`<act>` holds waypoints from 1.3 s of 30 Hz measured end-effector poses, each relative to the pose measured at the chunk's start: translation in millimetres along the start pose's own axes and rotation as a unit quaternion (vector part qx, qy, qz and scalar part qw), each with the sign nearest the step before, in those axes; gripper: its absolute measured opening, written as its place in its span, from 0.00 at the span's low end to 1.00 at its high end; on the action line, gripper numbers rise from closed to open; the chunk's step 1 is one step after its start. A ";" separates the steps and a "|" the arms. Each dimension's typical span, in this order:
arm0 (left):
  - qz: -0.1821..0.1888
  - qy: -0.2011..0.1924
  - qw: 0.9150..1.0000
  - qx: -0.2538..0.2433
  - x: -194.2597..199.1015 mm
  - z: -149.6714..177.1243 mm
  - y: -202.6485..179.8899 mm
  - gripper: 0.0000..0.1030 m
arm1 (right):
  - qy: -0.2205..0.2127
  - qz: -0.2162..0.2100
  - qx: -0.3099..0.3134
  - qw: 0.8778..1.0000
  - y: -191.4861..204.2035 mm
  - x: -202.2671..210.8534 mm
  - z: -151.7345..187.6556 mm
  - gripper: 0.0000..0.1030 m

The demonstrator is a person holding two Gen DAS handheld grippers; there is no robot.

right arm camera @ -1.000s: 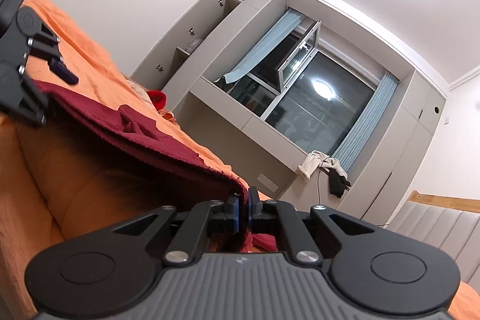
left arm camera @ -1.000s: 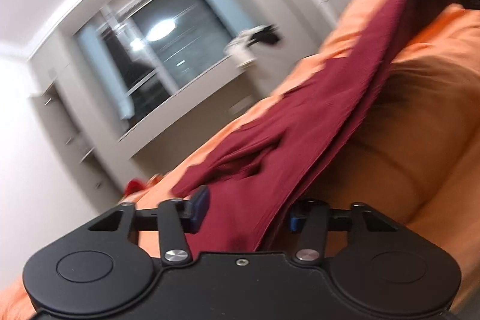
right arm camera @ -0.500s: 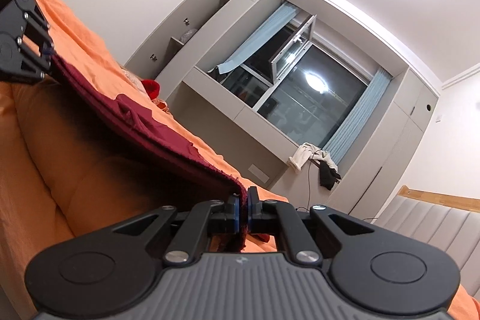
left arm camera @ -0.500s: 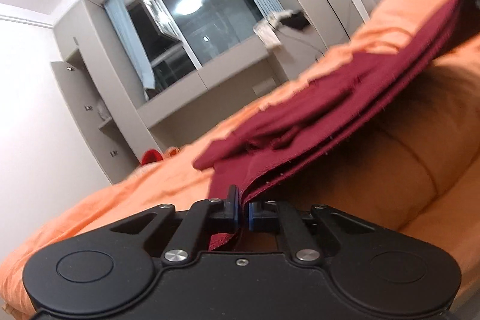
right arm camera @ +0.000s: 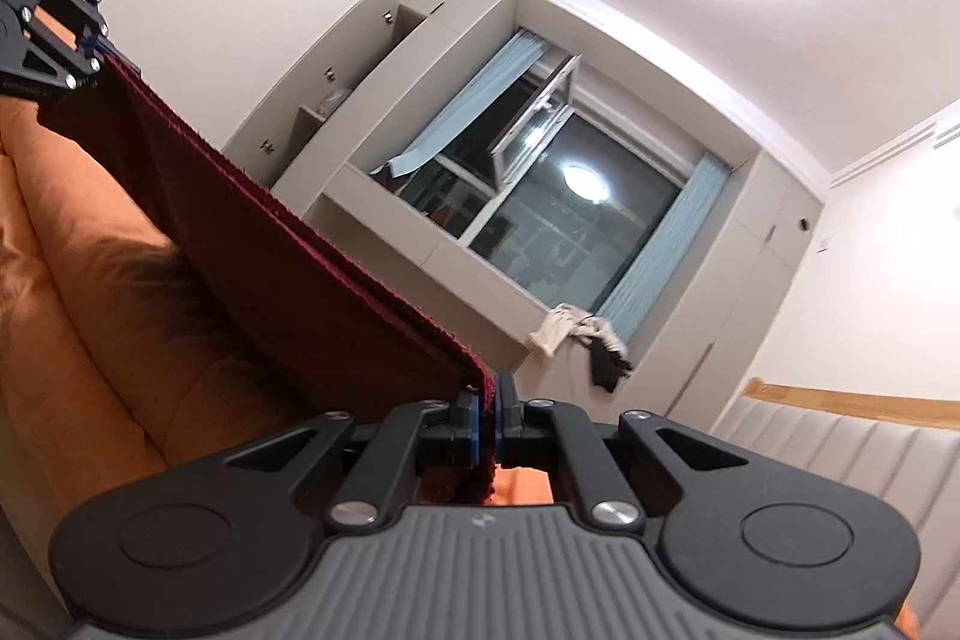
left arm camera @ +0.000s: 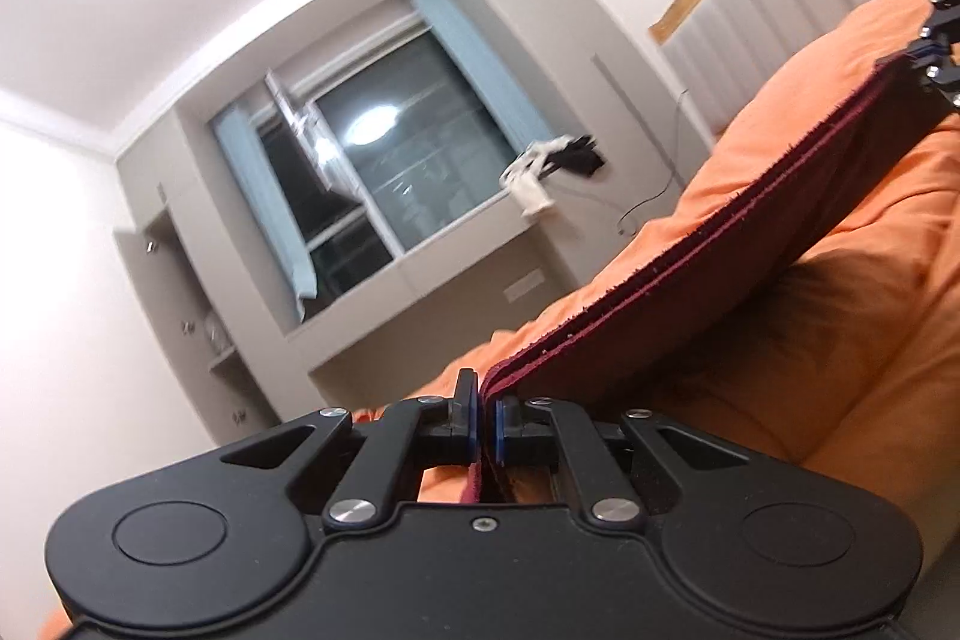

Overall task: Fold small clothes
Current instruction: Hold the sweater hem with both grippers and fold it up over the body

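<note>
No writing or brand is readable anywhere. My left hand-held gripper (left arm camera: 485, 424) is clamped on one corner of the dark red knitted garment (left arm camera: 690, 280), and my right hand-held gripper (right arm camera: 487, 421) pinches the opposite corner. The cloth hangs taut between them, doubled, its two fuzzy edges running side by side above the orange quilted bed cover (left arm camera: 840, 340). Open air lies beyond, toward the dark window (right arm camera: 576, 226) and padded grey headboard (right arm camera: 840, 454).
</note>
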State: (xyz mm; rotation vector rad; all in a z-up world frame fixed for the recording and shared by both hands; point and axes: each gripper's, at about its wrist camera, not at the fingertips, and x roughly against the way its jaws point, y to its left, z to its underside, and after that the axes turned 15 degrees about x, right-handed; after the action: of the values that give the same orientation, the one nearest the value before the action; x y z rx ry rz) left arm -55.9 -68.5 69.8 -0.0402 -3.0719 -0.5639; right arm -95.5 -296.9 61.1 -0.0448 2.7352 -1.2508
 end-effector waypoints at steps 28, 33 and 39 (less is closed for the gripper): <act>-0.009 -0.002 0.998 0.059 -145.9 -67.1 38.1 0.07 | 0.026 -0.046 -0.077 0.996 -48.4 -232.9 0.6 0.05; -0.009 0.028 0.996 0.085 -235.6 -68.1 43.4 0.07 | 0.057 -0.085 -0.085 0.991 -42.8 -312.7 9.8 0.05; -0.014 0.090 0.990 0.105 -327.8 -42.3 52.0 0.07 | 0.086 -0.124 -0.047 0.987 -6.2 -376.1 25.2 0.05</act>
State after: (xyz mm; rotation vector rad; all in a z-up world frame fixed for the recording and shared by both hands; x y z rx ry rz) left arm 273.8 -42.2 120.5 0.0552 -2.9394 -0.2289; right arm 280.3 -288.9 90.4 -0.3085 3.0126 -1.2345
